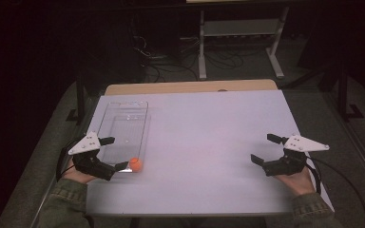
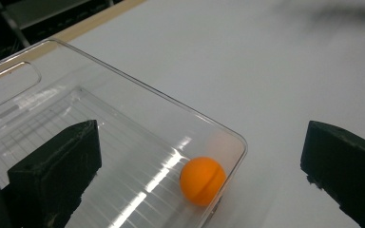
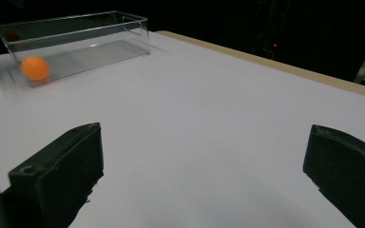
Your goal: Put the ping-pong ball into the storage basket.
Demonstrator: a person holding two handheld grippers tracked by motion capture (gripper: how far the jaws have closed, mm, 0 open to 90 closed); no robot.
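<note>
One orange ball sits inside my clear plastic bin, tucked into the bin's near corner and touching the wall there; in the left gripper view the ball rests on the ribbed floor against the rounded corner of the bin. On the high view, taking the table's middle as the clock's centre, the ball lies at about eight o'clock and the bin stretches from there back toward ten o'clock.

My left gripper hovers right at that near end of the bin, at roughly eight o'clock, with its jaws spread wide and grasping nothing; one jaw hangs over the bin's inside and the other is outside the wall, the ball between them but untouched.

My right gripper is well apart from all that, at about four o'clock over the bare white table, jaws likewise released and empty. From its own camera I see the bin far off at eleven o'clock with the ball in its near end.
</note>
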